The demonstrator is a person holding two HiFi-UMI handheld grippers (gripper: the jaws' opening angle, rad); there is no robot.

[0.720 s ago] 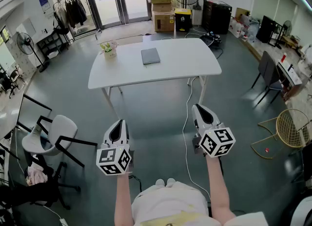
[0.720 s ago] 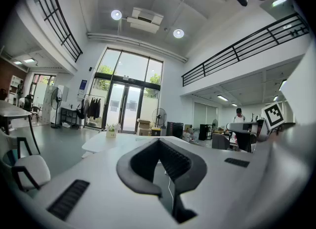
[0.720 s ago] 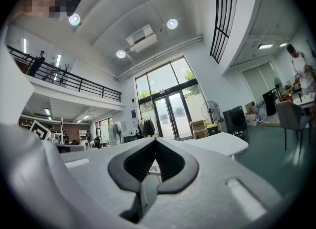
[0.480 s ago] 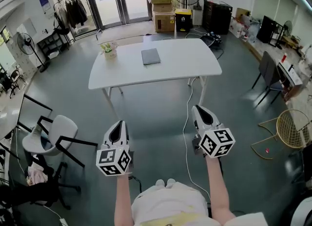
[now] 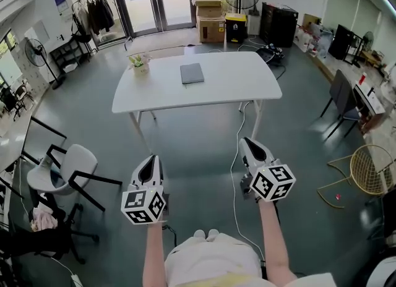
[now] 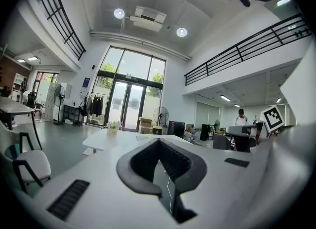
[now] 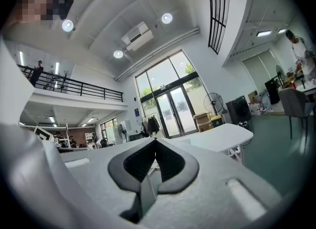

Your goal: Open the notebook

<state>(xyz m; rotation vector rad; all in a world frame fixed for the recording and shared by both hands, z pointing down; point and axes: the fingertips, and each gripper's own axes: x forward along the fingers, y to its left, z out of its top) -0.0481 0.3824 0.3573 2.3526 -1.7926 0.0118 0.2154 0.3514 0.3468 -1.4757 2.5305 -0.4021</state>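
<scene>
Left hand-held gripper (image 5: pixel 151 159) and right hand-held gripper (image 5: pixel 247 141) are closed, empty; the closed grey rectangular notebook (image 5: pixel 192 73) lies far, on the white surface (image 5: pixel 247 88).

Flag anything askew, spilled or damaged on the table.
Nothing stands out. The notebook lies closed and flat on the table, and the pot near its far left corner stands upright, with nothing spilled.

White table (image 5: pixel 247 85), 2 things on it — closed grey notebook (image 5: pixel 192 73), potted plant (image 5: pixel 139 64) at left
</scene>
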